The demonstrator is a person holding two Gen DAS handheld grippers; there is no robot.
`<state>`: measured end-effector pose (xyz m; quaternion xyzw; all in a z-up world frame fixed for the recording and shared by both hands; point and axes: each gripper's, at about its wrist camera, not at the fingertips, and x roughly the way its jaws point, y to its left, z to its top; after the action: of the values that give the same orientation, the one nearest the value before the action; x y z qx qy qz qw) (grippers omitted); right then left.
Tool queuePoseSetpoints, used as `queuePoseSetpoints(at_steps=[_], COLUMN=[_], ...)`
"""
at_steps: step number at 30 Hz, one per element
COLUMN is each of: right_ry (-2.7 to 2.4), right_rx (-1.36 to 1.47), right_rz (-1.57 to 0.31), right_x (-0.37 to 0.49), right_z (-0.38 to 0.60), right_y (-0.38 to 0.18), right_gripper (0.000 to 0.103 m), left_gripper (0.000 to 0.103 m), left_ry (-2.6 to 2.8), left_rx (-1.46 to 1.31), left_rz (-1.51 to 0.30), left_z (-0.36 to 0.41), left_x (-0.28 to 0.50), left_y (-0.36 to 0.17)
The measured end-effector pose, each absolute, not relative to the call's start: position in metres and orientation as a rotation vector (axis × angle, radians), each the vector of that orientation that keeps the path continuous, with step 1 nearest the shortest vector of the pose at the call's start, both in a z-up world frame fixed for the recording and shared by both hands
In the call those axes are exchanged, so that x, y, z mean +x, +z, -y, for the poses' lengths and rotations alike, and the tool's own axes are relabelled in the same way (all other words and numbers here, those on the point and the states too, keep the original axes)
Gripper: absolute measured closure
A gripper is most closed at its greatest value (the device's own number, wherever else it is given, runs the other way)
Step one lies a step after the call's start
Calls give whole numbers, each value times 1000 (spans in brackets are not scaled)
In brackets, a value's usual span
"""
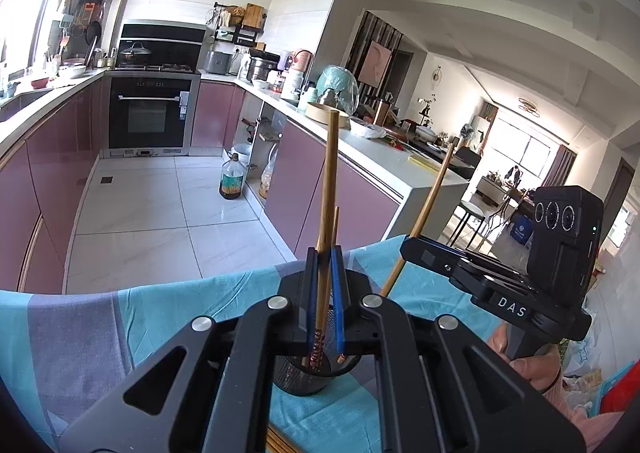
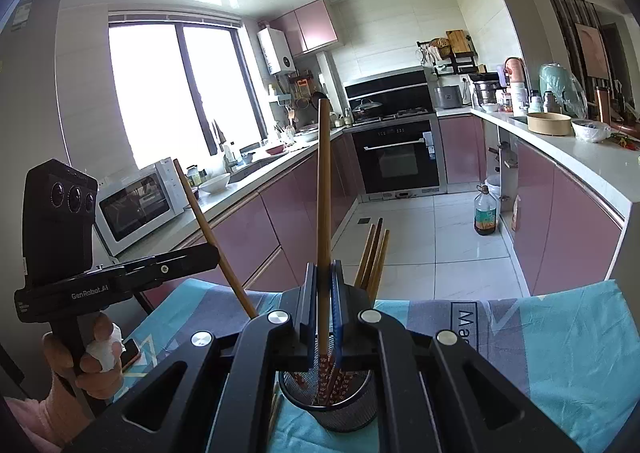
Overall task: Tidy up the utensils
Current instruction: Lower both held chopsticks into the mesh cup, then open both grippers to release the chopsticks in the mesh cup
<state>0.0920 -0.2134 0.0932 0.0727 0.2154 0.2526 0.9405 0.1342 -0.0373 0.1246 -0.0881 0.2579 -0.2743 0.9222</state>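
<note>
A black mesh utensil cup (image 1: 304,375) stands on the blue and grey cloth; it also shows in the right wrist view (image 2: 340,409). My left gripper (image 1: 325,285) is shut on a wooden chopstick (image 1: 330,173) held upright, its patterned end down in the cup. My right gripper (image 2: 323,293) is shut on another chopstick (image 2: 323,181), also upright with its patterned end in the cup. Several more chopsticks (image 2: 374,257) lean in the cup behind my right fingers. Each gripper shows in the other's view, holding its slanted chopstick: the right one (image 1: 434,189), the left one (image 2: 208,229).
The cloth-covered table (image 2: 560,333) ends just past the cup, with the kitchen floor beyond. More chopsticks (image 1: 276,441) lie on the cloth under my left gripper. A phone (image 2: 130,351) lies at the left. Pink cabinets and cluttered counters line both sides.
</note>
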Motion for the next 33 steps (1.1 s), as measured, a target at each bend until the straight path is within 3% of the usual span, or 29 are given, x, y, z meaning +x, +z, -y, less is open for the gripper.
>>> queuePoseSetpoints(at_steps=[20, 33], right_ry=[530, 508], right_rx=[136, 147], right_rz=[-632, -660], right_x=[123, 130], right_z=[196, 197], right_y=[49, 40], right_gripper=[96, 92], left_gripper=[96, 96], left_ry=[-599, -577], left_rx=[-54, -60], left_rz=[-691, -716], left_z=[66, 66], left_x=[162, 178], left_y=[89, 73])
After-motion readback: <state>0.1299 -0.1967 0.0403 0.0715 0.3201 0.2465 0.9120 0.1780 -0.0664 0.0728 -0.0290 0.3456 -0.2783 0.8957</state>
